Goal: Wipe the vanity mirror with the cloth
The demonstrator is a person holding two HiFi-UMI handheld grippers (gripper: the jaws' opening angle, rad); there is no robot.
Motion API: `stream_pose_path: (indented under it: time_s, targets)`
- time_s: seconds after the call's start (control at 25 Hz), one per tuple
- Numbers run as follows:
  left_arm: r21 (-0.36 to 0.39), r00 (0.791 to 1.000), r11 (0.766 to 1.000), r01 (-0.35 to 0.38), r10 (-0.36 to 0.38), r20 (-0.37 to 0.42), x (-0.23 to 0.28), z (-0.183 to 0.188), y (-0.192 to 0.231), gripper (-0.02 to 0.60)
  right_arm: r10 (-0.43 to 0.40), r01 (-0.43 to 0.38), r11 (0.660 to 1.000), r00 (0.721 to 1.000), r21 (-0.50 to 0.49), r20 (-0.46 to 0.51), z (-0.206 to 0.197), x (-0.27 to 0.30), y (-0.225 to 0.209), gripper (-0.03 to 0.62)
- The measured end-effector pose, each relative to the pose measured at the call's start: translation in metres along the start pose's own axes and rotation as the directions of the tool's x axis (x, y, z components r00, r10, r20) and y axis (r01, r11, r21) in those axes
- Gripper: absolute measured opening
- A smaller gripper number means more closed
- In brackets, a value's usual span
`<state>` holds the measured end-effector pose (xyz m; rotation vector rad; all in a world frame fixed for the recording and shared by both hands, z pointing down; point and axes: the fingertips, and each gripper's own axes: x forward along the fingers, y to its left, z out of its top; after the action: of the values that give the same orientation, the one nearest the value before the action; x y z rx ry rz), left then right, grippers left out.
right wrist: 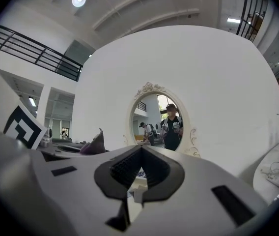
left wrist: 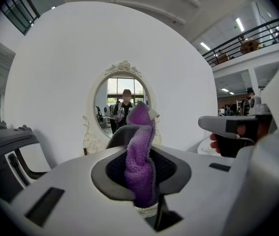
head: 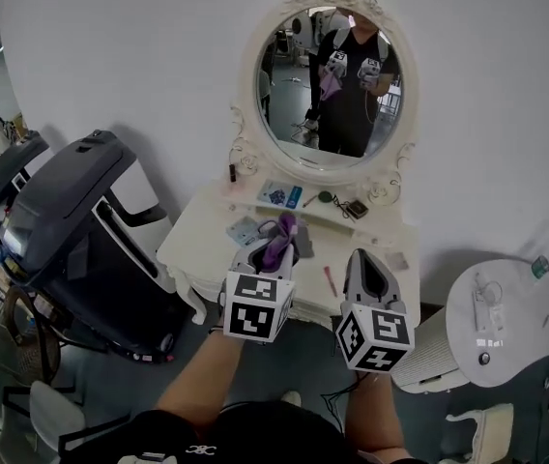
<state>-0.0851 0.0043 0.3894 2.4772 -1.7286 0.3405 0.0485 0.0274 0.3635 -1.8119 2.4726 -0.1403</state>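
The oval vanity mirror (head: 331, 90) in its white ornate frame stands at the back of a white vanity table (head: 197, 254). It reflects the person with both grippers. My left gripper (head: 276, 242) is over the tabletop in front of the mirror, shut on a purple cloth (head: 280, 238). In the left gripper view the cloth (left wrist: 140, 156) stands up between the jaws, with the mirror (left wrist: 121, 104) straight ahead. My right gripper (head: 361, 267) hangs beside it to the right, shut with nothing in it. In the right gripper view its closed gripper (right wrist: 141, 165) points at the mirror (right wrist: 159, 122).
A dark grey machine (head: 72, 220) stands left of the vanity. A round white side table (head: 506, 322) with small items and a bottle (head: 543, 259) is at the right. Small things lie on the vanity shelf (head: 284, 196), and a red pen (head: 330, 280) lies on the tabletop.
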Motion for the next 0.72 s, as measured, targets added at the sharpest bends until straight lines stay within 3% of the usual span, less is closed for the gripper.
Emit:
stream_pose_path:
  time_s: [0.28,0.72]
  targets:
    - [0.013,0.999,1.0,-0.025,0.025,-0.023,0.051,0.01,-0.02,0.071,0.022,-0.021,0.999,0.999,0.038,-0.025,-0.008,0.027,-0.053,0.003]
    - [-0.006,0.997,1.0,-0.028,0.027,-0.069,0.105,-0.003,-0.019,0.071,0.04,-0.039,0.999,0.996,0.013,-0.077,-0.025,0.069,-0.077,0.003]
